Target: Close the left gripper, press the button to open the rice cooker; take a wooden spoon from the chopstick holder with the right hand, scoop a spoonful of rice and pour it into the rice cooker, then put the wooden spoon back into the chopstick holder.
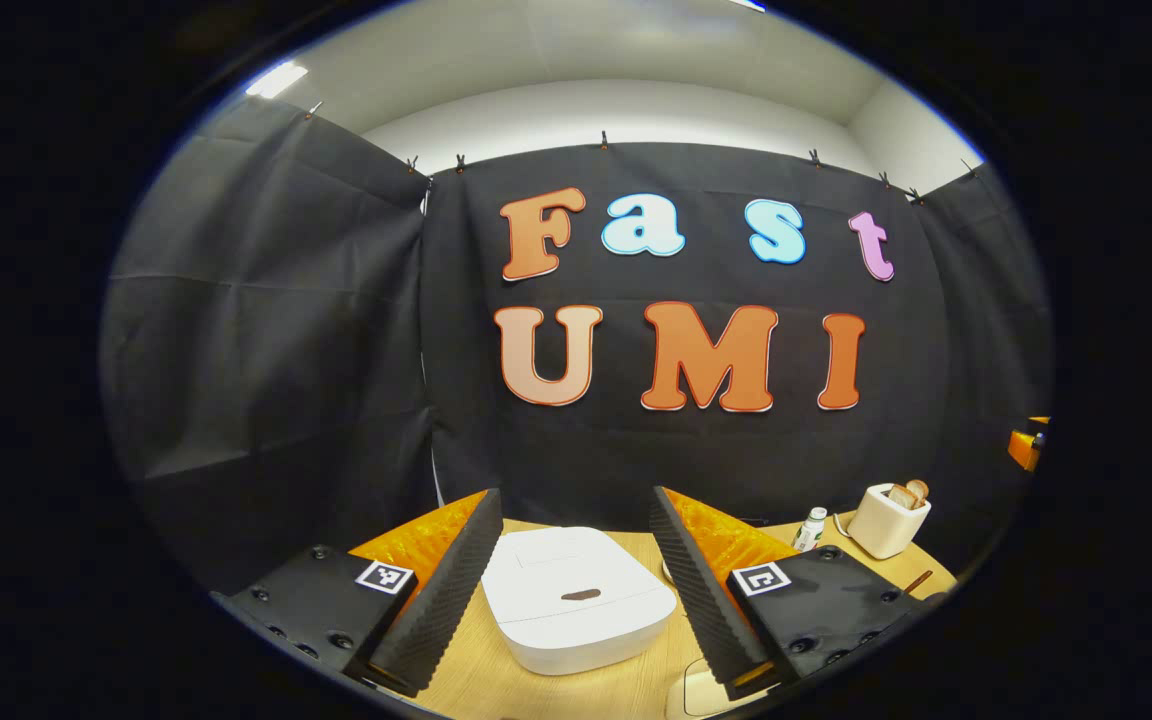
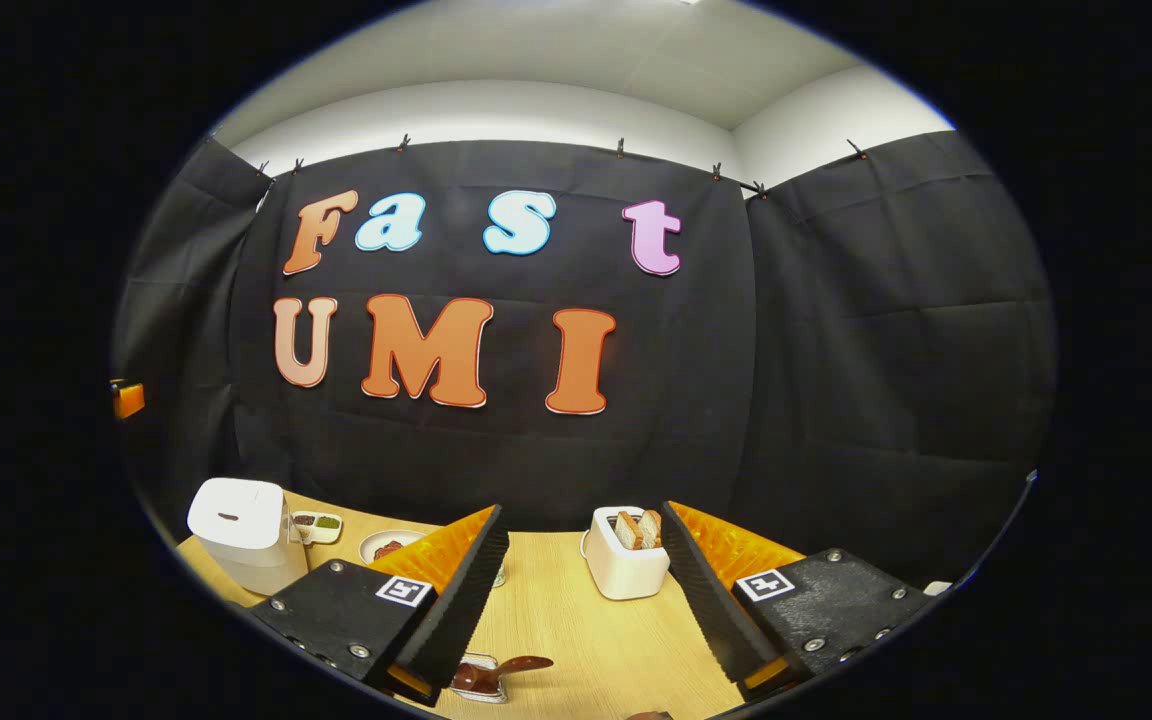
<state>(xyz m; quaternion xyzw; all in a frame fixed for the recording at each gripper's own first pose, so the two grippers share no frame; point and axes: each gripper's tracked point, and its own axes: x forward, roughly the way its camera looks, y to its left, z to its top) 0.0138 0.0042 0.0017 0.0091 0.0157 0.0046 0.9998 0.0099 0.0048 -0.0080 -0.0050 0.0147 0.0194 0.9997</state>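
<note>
No brand name or readable writing shows on any of the table things; the only markings close at hand are square black-and-white code tags, one on each finger mount of both grippers.

In the left gripper view the left gripper (image 1: 576, 560) is held above a wooden table (image 1: 626, 690) with its fingers spread wide and nothing between them; one white rice cooker (image 1: 576, 600) sits on the table straight ahead in the gap, lid down, a small dark button (image 1: 582, 595) on its top; nothing stands between fingers and cooker. To the right stand one small bottle (image 1: 812, 528) and one white toaster (image 1: 888, 520) with two slices of bread (image 1: 908, 493) poking out; an orange thing at the far right edge is too cut off to tell.

In the right gripper view the right gripper (image 2: 584, 565) also has its fingers wide apart and empty; the toaster (image 2: 624, 553) stands ahead between them. The rice cooker (image 2: 241, 545) is well off to the left; just beside it lie one small two-part dish (image 2: 318, 524) and one round plate (image 2: 388, 546). Near the bottom edge lies a small container (image 2: 476, 678) with a dark brown spoon (image 2: 521, 664) resting in it, partly hidden by the left-hand finger; whether this is the chopstick holder I cannot tell.
</note>
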